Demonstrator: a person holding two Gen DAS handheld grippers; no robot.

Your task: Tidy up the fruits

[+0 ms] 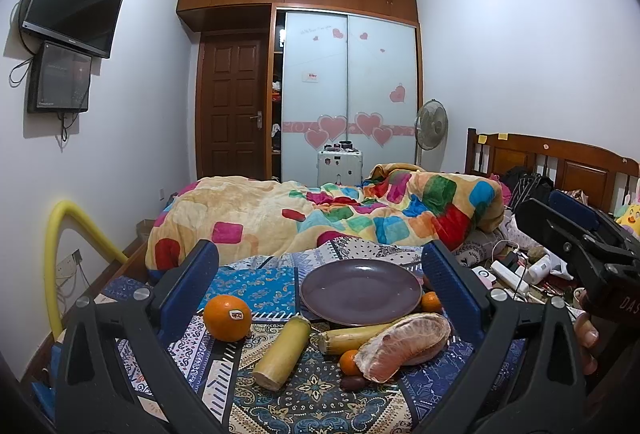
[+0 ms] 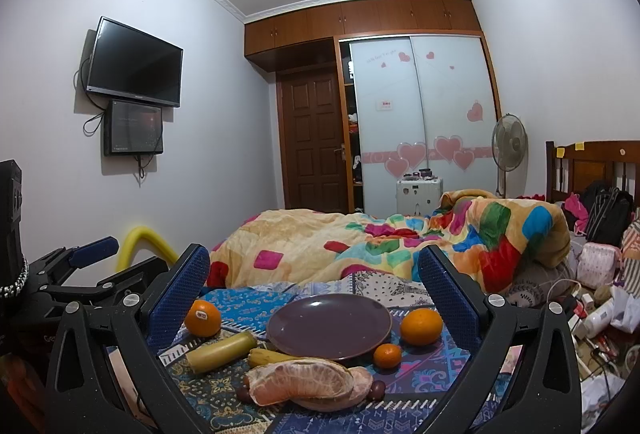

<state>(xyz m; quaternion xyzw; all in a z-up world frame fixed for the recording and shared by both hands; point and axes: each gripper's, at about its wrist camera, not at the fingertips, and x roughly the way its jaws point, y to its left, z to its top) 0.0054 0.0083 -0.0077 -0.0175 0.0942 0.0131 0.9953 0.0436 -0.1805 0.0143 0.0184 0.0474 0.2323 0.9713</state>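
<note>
An empty purple plate [image 1: 360,292] [image 2: 329,326] lies on the patterned bedspread. Around it lie a stickered orange [image 1: 227,318] [image 2: 203,318], two yellow sugarcane pieces [image 1: 283,352] [image 2: 222,351], a peeled pomelo segment [image 1: 404,346] [image 2: 304,386], a small tangerine [image 1: 349,361] [image 2: 387,356], a second orange [image 2: 421,326] and dark red dates [image 1: 353,382] [image 2: 378,389]. My left gripper [image 1: 320,274] is open and empty, held above the fruit. My right gripper [image 2: 314,278] is open and empty too, facing the plate; its body shows in the left wrist view [image 1: 576,242].
A rumpled colourful quilt [image 1: 320,218] lies behind the plate. Chargers, cables and clutter [image 1: 516,270] lie to the right by the wooden headboard [image 1: 560,161]. A yellow foam tube [image 1: 64,254] stands at the bed's left edge. Wardrobe, door, fan and wall screens stand farther back.
</note>
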